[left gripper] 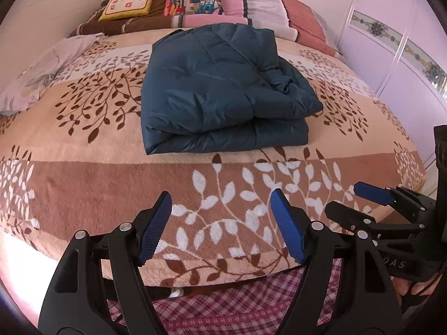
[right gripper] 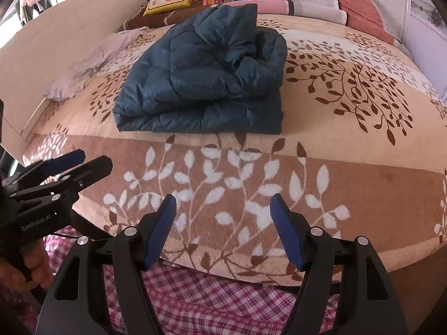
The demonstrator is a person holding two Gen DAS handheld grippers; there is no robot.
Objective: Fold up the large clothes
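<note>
My left gripper (left gripper: 220, 227) is spread wide, nothing btwn the blue pads (left gripper: 155, 227), hanging over the near edge of the bed blanket (left gripper: 83, 184). Right gripper (right gripper: 223, 229) same deal: fingers wide apart, holding nothing, also at the near edge. The two sit side by side; from the left cam I see the right one off to my right, from the right cam the left one off to my left.

Task item: the dark teal puffer jacket (left gripper: 218, 83) lies straight ahead of both grippers, well apart from the fingertips, w/ a band of brown blanket w/ white leaf print in btwn. It's folded into a thick, roughly rectangular bundle, fold edge facing me, upper layer rumpled toward the right side. From the right cam the jacket (right gripper: 206, 75) is ahead and slightly left of center.

Beyond the jacket, at the far end: a yellow flower cushion (left gripper: 128, 4), a colorful print pillow (left gripper: 192, 1) and pink striped bedding (left gripper: 259, 8). Ahead-left of my left gripper, a pale floral cloth (left gripper: 36, 78) lies crumpled by the bed's edge. Below both grippers, pink plaid fabric (right gripper: 212, 301). Pale wardrobe doors (left gripper: 396, 55) far right.
</note>
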